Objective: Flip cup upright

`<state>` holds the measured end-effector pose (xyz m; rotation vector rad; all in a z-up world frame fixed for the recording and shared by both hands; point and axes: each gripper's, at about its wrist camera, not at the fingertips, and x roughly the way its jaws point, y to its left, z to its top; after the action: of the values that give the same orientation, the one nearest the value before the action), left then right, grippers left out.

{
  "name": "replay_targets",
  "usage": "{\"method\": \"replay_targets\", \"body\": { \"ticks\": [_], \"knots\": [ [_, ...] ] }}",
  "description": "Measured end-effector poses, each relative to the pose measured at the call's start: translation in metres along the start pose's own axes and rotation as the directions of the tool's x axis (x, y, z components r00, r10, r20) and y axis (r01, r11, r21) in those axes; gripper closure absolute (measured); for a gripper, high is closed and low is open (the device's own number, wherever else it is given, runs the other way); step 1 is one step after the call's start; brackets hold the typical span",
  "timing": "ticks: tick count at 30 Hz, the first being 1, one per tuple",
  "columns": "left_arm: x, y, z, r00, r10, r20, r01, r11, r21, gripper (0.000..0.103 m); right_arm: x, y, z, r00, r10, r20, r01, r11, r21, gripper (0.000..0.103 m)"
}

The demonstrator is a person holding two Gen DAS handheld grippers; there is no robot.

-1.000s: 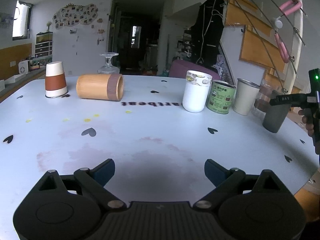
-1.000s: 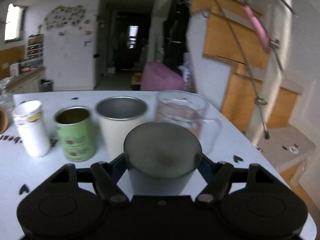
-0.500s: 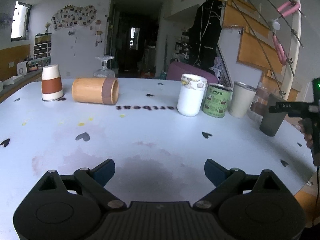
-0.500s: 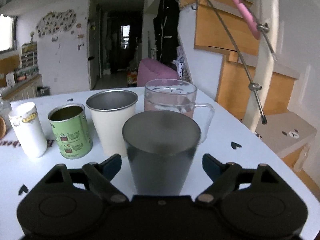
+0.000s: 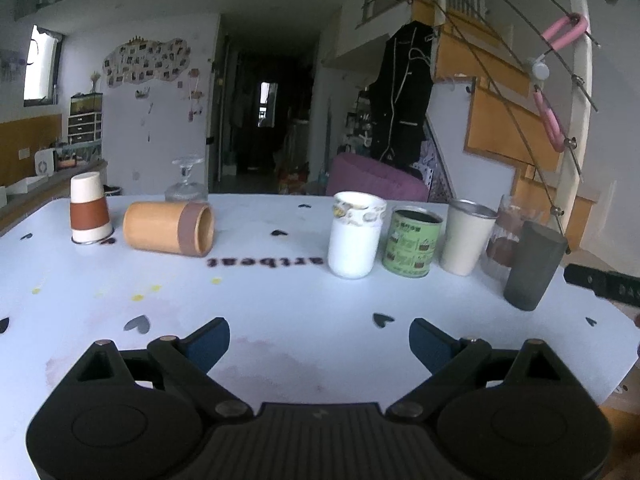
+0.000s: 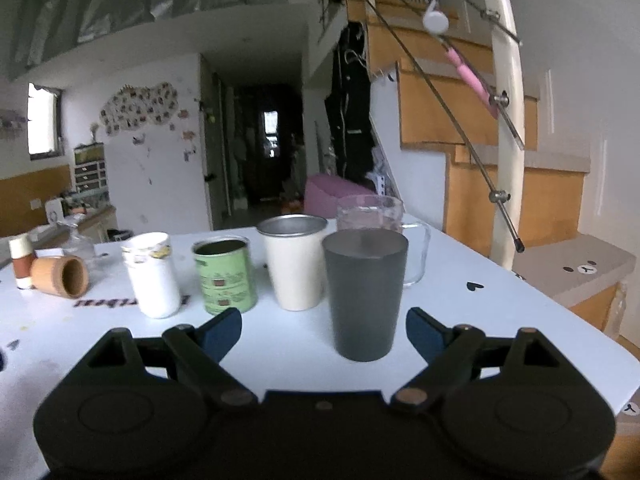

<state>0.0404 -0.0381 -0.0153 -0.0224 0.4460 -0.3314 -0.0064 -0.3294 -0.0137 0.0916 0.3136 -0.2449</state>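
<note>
A dark grey cup stands upright on the white table, just ahead of my right gripper, which is open and empty. It also shows at the right in the left wrist view. A bamboo cup lies on its side at the far left. A white and brown paper cup stands upside down beside it. My left gripper is open and empty over the table's near middle.
A white cup, a green can, a cream metal cup and a glass mug stand in a row. An upturned glass stands at the back. The table edge and stairs are on the right.
My right gripper opened, let go of the dark grey cup and drew back from it. The cup stays standing on the table. The left gripper's view shifted slightly.
</note>
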Motion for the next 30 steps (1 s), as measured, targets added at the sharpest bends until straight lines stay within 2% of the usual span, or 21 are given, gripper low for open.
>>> {"method": "replay_targets", "body": {
  "ticks": [4, 11, 18, 30],
  "knots": [
    [-0.001, -0.016, 0.001, 1.0, -0.01, 0.014, 0.009, 1.0, 0.014, 0.006, -0.019, 0.007, -0.004, 1.0, 0.006, 0.012, -0.006, 1.0, -0.009, 0.011],
    [-0.007, -0.034, -0.002, 1.0, 0.0, 0.024, -0.001, 0.999, 0.048, 0.0, -0.037, 0.013, -0.012, 1.0, 0.015, 0.004, -0.015, 0.999, -0.035, 0.0],
    [-0.011, -0.038, 0.0, 0.999, 0.046, 0.007, -0.046, 0.998, 0.044, 0.0, -0.045, 0.015, -0.013, 1.0, 0.009, -0.012, -0.01, 0.999, -0.032, 0.0],
    [-0.015, -0.044, 0.001, 0.999, 0.045, -0.016, -0.045, 0.998, 0.042, 0.0, -0.05, 0.011, -0.009, 0.999, -0.001, -0.033, 0.001, 1.0, -0.018, 0.0]
  ]
}}
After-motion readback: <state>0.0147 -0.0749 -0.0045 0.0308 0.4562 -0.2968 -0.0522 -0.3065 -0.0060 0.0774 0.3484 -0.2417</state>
